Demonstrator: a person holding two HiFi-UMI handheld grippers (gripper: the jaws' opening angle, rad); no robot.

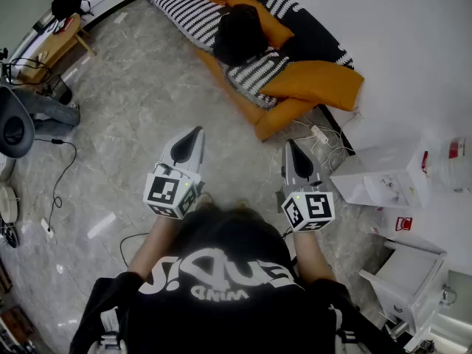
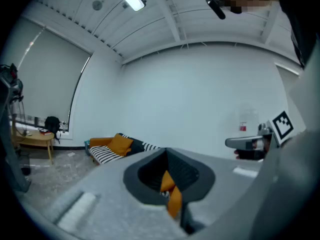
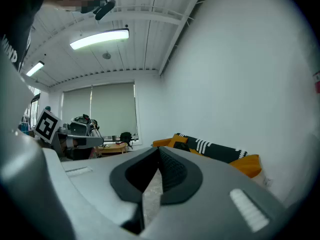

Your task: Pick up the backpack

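A black backpack (image 1: 240, 34) lies on the striped sofa (image 1: 184, 9) among orange cushions (image 1: 313, 83), well ahead of both grippers. My left gripper (image 1: 195, 133) is held level over the marble floor, its jaws shut on nothing. To its right my right gripper (image 1: 290, 144) points the same way, jaws together at the tip and empty. In the left gripper view the closed jaws (image 2: 166, 151) aim toward the sofa (image 2: 107, 151). The right gripper view shows its jaws (image 3: 159, 151) closed, with the sofa (image 3: 215, 151) ahead to the right and the backpack (image 3: 182, 145) small on it.
White boxes and a cabinet (image 1: 383, 175) stand at the right by the wall, with a power strip (image 1: 319, 133) and cords near the sofa's end. A wooden table (image 1: 55, 39) with a dark bag (image 1: 66, 2) is at far left. An office chair (image 1: 15, 127) and floor cables (image 1: 63, 175) are nearby.
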